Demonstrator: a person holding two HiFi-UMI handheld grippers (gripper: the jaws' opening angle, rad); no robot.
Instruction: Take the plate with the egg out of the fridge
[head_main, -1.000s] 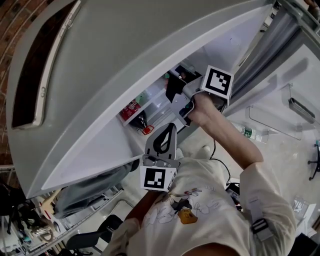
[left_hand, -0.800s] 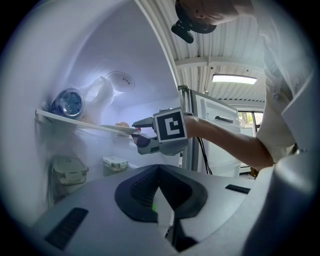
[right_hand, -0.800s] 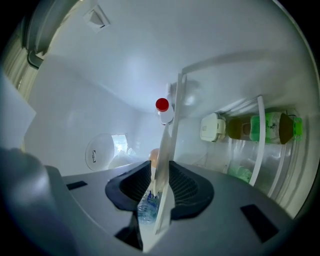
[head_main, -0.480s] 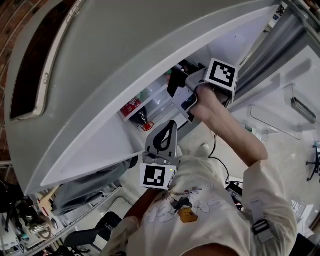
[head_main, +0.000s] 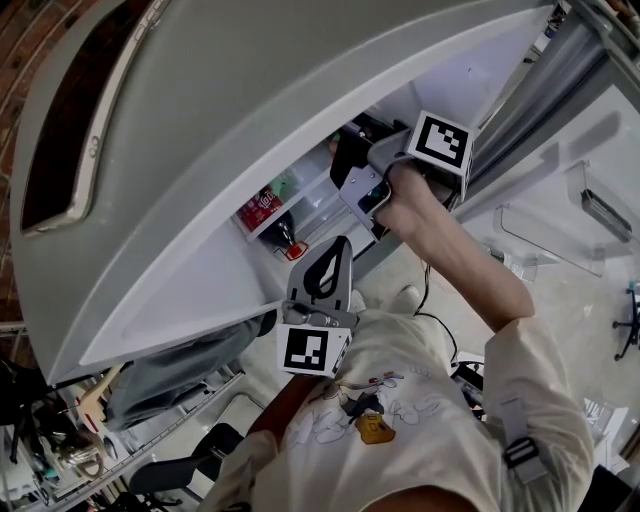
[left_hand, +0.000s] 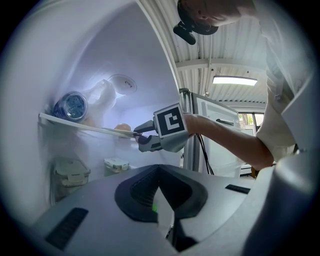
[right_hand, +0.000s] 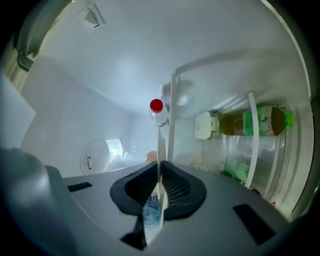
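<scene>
The plate (left_hand: 118, 131) lies edge-on on a fridge shelf with a pale orange egg (left_hand: 121, 127) on it. My right gripper (left_hand: 135, 134) reaches into the fridge, and its jaws are closing with the pads pinching the plate's near rim. In the right gripper view the plate (right_hand: 160, 165) runs as a thin white line between the pads of the right gripper (right_hand: 159, 192), with the egg (right_hand: 151, 156) beyond. In the head view the right gripper (head_main: 352, 168) is inside the fridge. My left gripper (head_main: 337, 257) hangs back below it, shut and empty.
The grey fridge door (head_main: 250, 110) stands open on the left. A red-capped bottle (right_hand: 157, 111) and a blue-lidded jar (left_hand: 72, 106) share the plate's shelf. Lidded containers (left_hand: 70, 171) sit below. Side racks hold a white box (right_hand: 204, 125) and green packets (right_hand: 265, 121). Cola bottles (head_main: 263, 208) show in the head view.
The right gripper has shifted a little at the shelf and its jaws have closed onto the plate's rim. The left gripper has stayed nearly where it was.
</scene>
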